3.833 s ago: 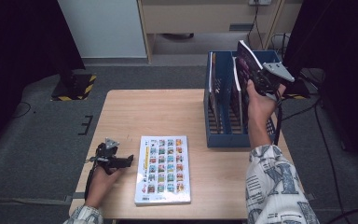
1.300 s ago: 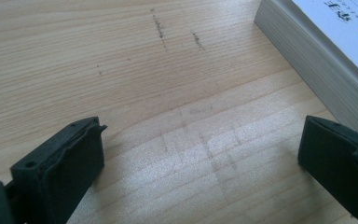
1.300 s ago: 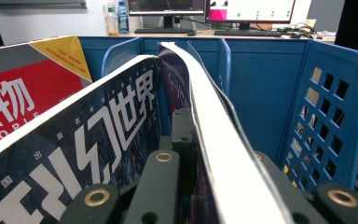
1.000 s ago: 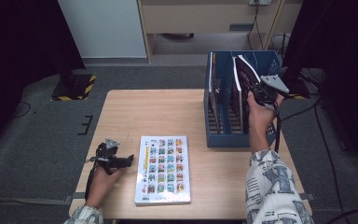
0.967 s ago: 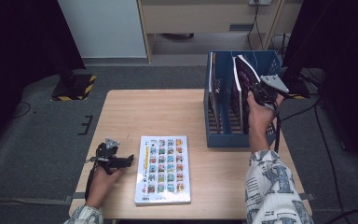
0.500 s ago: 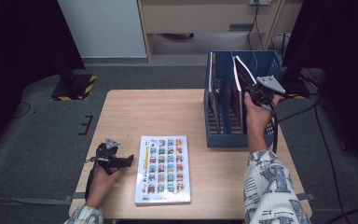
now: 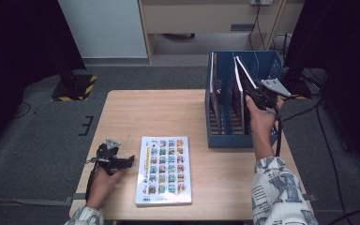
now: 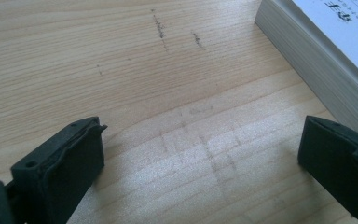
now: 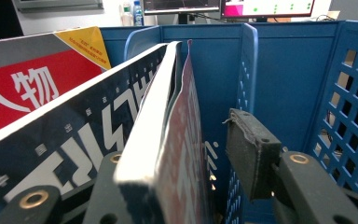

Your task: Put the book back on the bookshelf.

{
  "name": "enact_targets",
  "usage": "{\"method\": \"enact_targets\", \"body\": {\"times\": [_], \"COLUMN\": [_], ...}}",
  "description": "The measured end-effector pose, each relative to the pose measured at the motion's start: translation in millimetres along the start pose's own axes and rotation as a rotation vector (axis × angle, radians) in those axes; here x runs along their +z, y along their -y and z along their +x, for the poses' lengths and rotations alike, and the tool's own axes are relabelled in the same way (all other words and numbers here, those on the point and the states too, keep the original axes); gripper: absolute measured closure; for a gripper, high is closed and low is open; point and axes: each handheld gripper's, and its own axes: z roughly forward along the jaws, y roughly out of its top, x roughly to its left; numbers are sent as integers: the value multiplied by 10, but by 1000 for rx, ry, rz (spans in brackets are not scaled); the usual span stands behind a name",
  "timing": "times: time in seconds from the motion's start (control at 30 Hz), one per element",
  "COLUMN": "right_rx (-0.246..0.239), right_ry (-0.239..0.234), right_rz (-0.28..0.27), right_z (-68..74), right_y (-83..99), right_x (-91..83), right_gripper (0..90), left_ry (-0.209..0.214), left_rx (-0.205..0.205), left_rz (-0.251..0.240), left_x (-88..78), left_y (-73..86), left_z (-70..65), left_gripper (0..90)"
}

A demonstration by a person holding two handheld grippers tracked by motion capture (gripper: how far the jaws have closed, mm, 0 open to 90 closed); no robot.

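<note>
Jaws of the right hand-held gripper (image 7: 255,93) have just been opening around the dark book (image 9: 135,140) in the blue rack (image 7: 225,140); left hand-held gripper (image 7: 130,161), at nine o'clock of the flat book (image 7: 164,171), gapes empty.

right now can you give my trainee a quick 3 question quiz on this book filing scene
1. True or false: the book by the right gripper stands in the blue rack.
2. Where does the other book lie? A) flat on the table B) in the rack C) on the floor
3. Is anything between the left gripper jaws?

Key
1. True. It stands in a slot and the jaws, just opened, straddle its edge with the right pad clear.
2. A, beside the left gripper.
3. No, they are open over bare wood.
</note>
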Motion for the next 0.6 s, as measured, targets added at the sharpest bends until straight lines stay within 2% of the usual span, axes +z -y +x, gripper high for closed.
{"method": "enact_targets", "body": {"times": [0.1, 0.27, 0.6], "right_rx": [2, -38, -68], "right_ry": [-12, -21, -32], "right_rz": [-2, 9, 28], "right_z": [6, 37, 95], "right_y": [-12, -26, 18], "right_x": [-51, -142, -312], "right_gripper": [546, 544, 561], "left_ry": [0, 0, -1], "left_rx": [0, -1, -1], "left_rz": [0, 0, 0], "left_x": [0, 0, 0], "left_y": [0, 0, 0], "left_z": [0, -1, -2], "left_gripper": [0, 0, 0]}}
